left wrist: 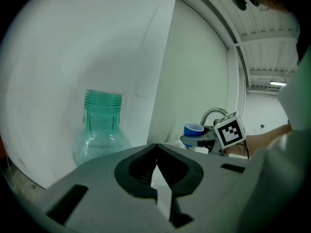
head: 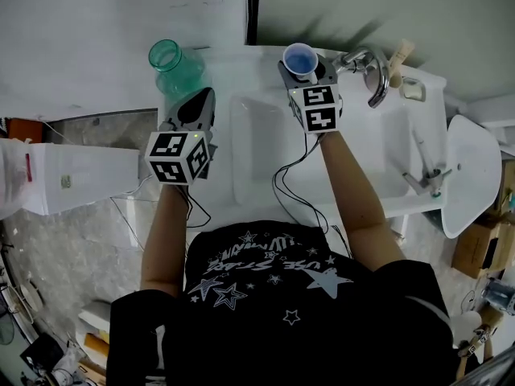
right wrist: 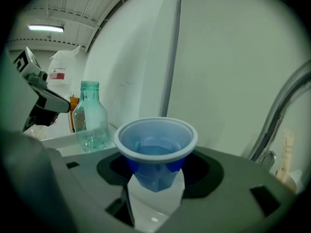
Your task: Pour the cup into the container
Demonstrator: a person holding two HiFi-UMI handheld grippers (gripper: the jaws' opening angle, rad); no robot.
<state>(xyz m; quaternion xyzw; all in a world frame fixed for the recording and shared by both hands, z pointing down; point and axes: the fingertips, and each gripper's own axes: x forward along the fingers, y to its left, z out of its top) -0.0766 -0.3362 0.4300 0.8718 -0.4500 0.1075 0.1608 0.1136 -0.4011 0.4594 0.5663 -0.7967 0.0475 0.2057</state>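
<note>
The right gripper [right wrist: 156,191] is pinching the blue cup [right wrist: 156,147] upright above the back edge of the sink [head: 261,163]; only its own view is showing liquid inside. The left gripper [left wrist: 156,154] is pressing its jaws together, empty. Beyond, the green bottle [left wrist: 100,130] is standing at the sink's back left corner.

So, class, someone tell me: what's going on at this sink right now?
A person stands at a white sink with a gripper in each hand. The right gripper is clamped on a blue cup, held upright near the tap with some liquid in it. The left gripper is shut and empty, pointing towards a green glass bottle that stands left of the basin. The cup is apart from the bottle and not tipped.
</note>
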